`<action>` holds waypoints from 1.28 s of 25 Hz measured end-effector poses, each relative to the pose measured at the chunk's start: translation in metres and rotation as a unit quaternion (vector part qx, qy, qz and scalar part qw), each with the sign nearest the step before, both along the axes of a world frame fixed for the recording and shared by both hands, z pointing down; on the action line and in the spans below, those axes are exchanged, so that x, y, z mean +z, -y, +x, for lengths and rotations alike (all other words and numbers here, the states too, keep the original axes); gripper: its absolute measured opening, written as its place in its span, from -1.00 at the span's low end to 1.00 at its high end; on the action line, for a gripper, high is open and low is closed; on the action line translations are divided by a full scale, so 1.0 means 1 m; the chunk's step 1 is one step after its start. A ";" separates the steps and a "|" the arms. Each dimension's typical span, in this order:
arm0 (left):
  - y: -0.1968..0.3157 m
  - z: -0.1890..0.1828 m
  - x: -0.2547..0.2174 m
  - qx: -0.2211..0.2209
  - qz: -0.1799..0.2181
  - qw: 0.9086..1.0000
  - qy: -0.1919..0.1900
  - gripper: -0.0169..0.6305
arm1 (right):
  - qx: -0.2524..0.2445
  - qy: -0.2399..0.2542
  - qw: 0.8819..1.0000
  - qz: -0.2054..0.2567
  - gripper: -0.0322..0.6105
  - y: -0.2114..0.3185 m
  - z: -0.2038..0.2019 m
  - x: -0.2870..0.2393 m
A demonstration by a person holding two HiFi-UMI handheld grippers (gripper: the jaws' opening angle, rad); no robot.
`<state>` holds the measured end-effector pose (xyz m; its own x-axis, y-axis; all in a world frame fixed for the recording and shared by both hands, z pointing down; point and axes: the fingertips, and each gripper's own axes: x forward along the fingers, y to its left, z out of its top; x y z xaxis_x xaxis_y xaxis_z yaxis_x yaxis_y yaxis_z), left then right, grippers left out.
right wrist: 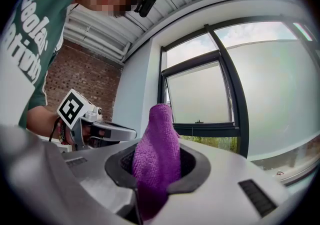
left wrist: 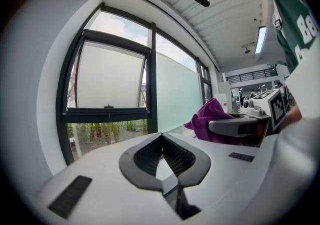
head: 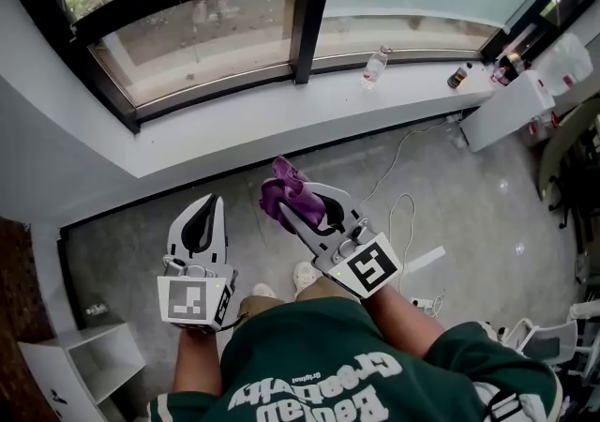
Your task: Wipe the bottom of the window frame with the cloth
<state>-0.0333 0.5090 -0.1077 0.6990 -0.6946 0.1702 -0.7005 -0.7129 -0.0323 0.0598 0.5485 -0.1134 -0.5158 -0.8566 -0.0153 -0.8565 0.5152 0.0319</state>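
The purple cloth [head: 286, 190] sticks up bunched from my right gripper [head: 302, 203], which is shut on it over the grey floor, a short way back from the wall. In the right gripper view the cloth [right wrist: 160, 129] fills the jaws of that gripper [right wrist: 156, 169]. My left gripper [head: 214, 203] is held beside it to the left, jaw tips together and nothing in them; its own view shows the gripper [left wrist: 161, 136] the same way. The dark window frame's bottom rail [head: 216, 82] runs above the white sill [head: 281, 125], well ahead of both grippers. The rail [left wrist: 107, 114] also shows in the left gripper view.
A clear plastic bottle [head: 373, 67] and a dark bottle [head: 457, 76] stand on the sill to the right. A white cabinet [head: 511, 106] is at the right end. Cables [head: 403, 214] and a power strip [head: 422, 301] lie on the floor. A white shelf [head: 84, 354] sits at lower left.
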 end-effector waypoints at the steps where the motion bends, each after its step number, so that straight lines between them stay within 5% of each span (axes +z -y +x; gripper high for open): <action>1: 0.001 0.006 0.000 -0.001 -0.001 1.000 0.001 -0.92 | -0.003 0.000 1.000 -0.001 -0.59 0.001 0.005 0.000; 18: 0.030 0.068 0.011 -0.046 0.001 0.999 0.004 -0.92 | -0.028 0.026 0.999 -0.018 -0.59 0.035 0.097 0.024; 32: 0.159 0.056 0.018 -0.038 0.018 0.999 0.002 -0.92 | -0.016 0.014 1.000 -0.007 -0.59 0.149 0.092 0.024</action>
